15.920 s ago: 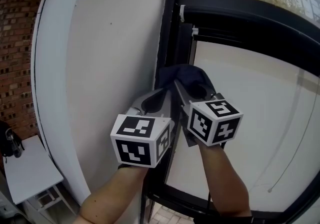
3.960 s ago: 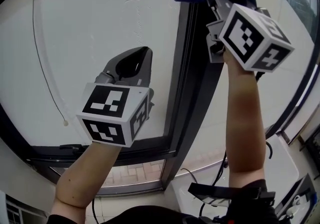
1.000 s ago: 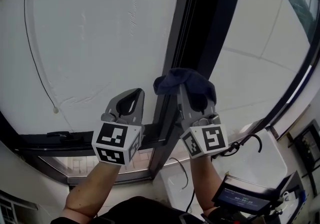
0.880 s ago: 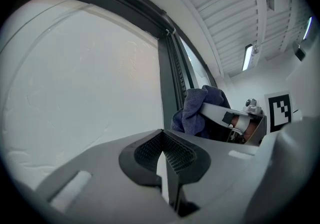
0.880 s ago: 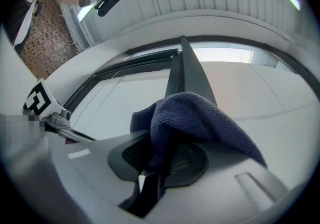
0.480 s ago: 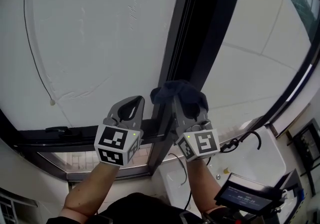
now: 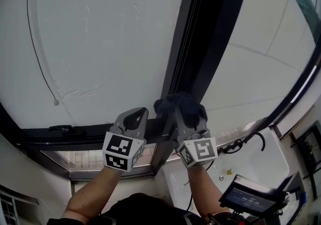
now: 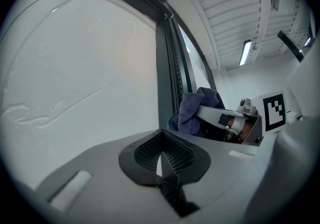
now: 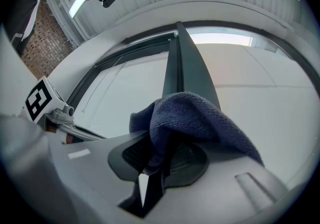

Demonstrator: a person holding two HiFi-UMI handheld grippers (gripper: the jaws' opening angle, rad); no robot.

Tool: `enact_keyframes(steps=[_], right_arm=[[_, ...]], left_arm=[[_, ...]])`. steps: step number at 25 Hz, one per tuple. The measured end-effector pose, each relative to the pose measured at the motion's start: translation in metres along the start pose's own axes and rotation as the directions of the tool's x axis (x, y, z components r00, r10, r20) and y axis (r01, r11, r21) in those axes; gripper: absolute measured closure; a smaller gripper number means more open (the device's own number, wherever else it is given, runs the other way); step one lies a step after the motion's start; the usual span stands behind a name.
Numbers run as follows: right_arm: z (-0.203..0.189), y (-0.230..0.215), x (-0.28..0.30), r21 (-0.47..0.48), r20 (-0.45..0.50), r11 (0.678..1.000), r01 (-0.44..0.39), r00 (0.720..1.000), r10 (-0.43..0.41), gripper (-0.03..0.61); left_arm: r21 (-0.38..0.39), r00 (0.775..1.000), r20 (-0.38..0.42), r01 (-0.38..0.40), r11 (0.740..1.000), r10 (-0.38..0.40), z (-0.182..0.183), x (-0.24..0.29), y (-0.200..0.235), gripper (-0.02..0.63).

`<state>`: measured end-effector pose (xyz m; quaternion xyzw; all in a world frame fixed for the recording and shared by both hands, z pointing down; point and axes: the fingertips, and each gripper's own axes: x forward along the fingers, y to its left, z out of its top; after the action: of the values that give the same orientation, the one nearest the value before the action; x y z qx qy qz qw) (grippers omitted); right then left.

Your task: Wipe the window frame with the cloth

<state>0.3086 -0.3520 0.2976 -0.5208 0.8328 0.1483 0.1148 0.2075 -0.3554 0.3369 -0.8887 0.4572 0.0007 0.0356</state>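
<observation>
Clamping a soft, nubby navy cloth (image 9: 195,118) in the right claw (image 9: 159,165), jaws pinched tight on one bunched fold. Draping the loose folds forward over the claw's ribbed black pads (image 9: 187,160) and smooth grey shell. Setting the cloth, just ahead of that claw, against the dark, straight-edged frame (image 7: 200,43), low on its upright bar. Holding the left claw (image 8: 161,140) just beside the right one, jaws together on nothing, mesh-textured pads (image 8: 175,155) bare. Facing a flat, matte white pane (image 7: 100,43) ahead of the left claw, faintly streaked. Beyond the left claw, well to its left: a thin dark cord (image 7: 35,58) curving down the pane to a small round bead.
</observation>
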Motion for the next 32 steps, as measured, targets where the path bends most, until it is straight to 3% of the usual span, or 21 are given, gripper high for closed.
enact_keyframes(steps=[15, 23, 29, 32], right_arm=[[-0.071, 0.012, -0.026, 0.004, -0.118, 1.0, 0.011, 0.993, -0.01, 0.51], [-0.101, 0.02, -0.04, 0.031, -0.173, 0.999, -0.009, 0.985, 0.014, 0.509], [-0.134, 0.023, -0.051, 0.059, -0.256, 0.998, -0.017, 0.966, 0.032, 0.509], [-0.155, 0.028, -0.058, 0.079, -0.331, 0.997, -0.021, 0.942, 0.046, 0.508]], left_arm=[[-0.019, 0.996, -0.089, -0.003, 1.0, 0.001, -0.06, -0.003, -0.004, 0.62], [0.014, 0.994, -0.11, 0.009, 1.0, -0.007, -0.082, -0.005, -0.012, 0.62], [0.013, 0.988, -0.154, 0.013, 1.0, -0.011, -0.11, -0.007, -0.013, 0.62], [0.0, 0.985, -0.174, 0.019, 1.0, -0.018, -0.124, -0.008, -0.014, 0.62]])
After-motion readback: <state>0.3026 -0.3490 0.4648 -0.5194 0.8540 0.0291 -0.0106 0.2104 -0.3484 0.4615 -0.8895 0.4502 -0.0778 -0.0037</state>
